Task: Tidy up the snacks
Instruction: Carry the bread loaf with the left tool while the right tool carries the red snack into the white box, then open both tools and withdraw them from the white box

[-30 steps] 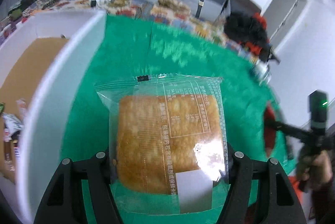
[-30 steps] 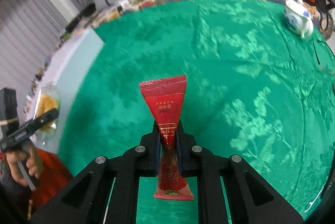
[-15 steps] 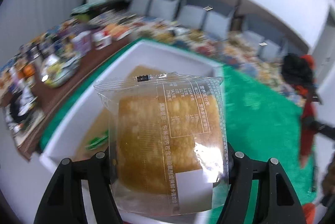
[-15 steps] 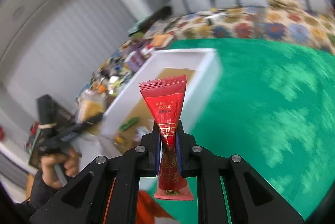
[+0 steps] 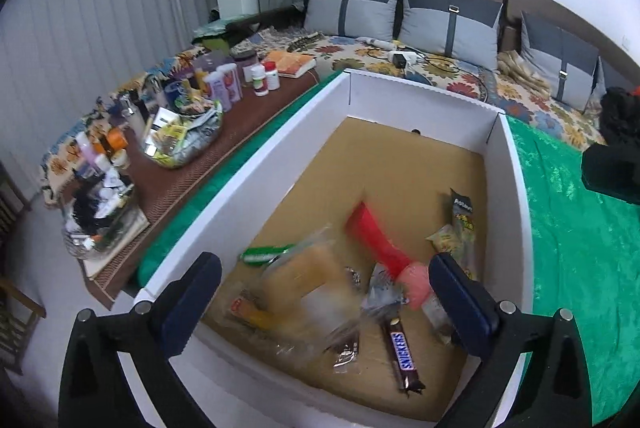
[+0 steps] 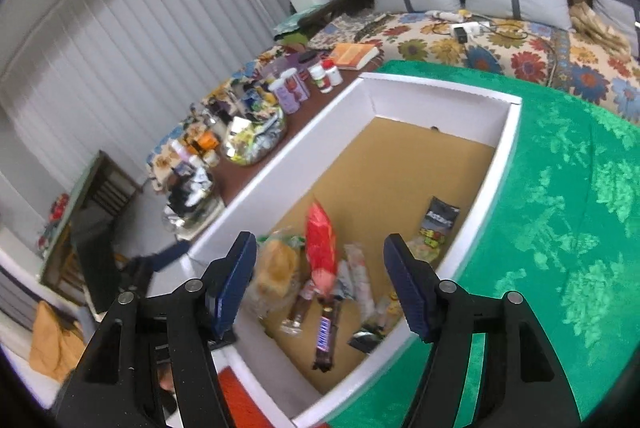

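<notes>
Both grippers hang over a white cardboard box [image 5: 516, 188] with a brown floor. My left gripper [image 5: 324, 264] stands wide, its jaws still opening, nothing pressed between them. Below it a clear packet of yellow bread [image 5: 304, 280] lies blurred among the snacks. My right gripper [image 6: 320, 242] is also opening and holds nothing. The red packet [image 6: 320, 244] lies blurred on the box [image 6: 500, 164] floor under it, and the red packet [image 5: 380, 248] also shows in the left wrist view. A Snickers bar [image 5: 404, 352], a black and green packet [image 5: 462, 216] and several small wrappers lie nearby.
The box sits on a green patterned cloth [image 5: 580, 268] that spreads to the right. Left of it a brown side table [image 5: 192, 168] carries bottles and a glass bowl of sachets [image 5: 184, 140]. A floral daybed with grey cushions [image 5: 448, 20] runs along the back.
Both grippers swung from above the green cloth to over the white box and opened. The bread packet left the left jaws and the red packet left the right jaws; both now lie in the box.
</notes>
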Demonstrator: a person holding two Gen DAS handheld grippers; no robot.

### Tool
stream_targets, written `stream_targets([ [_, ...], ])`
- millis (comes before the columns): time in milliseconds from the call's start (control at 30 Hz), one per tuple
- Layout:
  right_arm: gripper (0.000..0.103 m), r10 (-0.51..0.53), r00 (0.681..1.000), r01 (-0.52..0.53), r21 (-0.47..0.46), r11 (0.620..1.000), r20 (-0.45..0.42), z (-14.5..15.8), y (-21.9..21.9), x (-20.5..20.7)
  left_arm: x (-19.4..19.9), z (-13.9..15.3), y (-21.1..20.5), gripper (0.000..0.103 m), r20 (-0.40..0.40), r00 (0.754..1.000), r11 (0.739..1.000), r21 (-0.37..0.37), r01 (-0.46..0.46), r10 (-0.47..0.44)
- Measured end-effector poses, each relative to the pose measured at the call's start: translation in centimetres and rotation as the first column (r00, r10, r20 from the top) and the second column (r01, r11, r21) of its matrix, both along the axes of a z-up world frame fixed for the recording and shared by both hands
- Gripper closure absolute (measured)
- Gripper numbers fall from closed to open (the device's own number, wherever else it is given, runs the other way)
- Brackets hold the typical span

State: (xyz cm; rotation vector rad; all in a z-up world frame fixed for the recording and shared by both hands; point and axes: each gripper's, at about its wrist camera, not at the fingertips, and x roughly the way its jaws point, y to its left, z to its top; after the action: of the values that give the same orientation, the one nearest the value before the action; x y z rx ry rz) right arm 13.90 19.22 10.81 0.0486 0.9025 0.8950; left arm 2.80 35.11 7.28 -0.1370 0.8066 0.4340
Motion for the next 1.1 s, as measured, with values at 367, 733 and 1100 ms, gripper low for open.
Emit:
stream_targets([
  [367, 0.027, -0.021, 0.998, 0.025, -0.082, 0.996, 0.058, -0.7, -1.2, -2.1, -1.8, 1.4, -2.4, 0.000, -0.006, 0.999, 0.993, 0.106, -0.043, 0.044],
  [733, 0.020, -0.064, 0.992, 0.083, -0.169, 0.982, 0.113, -1.0, -1.8, -3.1, -2.5, 2.4, -2.7, 0.000, -0.014, 0.998, 0.992, 0.110, -0.057, 0.059],
  [1100, 0.020, -0.064, 0.990, 0.093, -0.236, 0.967, 0.127, -1.5, -0.9, -4.5, -3.7, 3.1, -1.8, 0.000, 0.006, 0.999, 0.998, 0.058, -0.033, 0.032],
])
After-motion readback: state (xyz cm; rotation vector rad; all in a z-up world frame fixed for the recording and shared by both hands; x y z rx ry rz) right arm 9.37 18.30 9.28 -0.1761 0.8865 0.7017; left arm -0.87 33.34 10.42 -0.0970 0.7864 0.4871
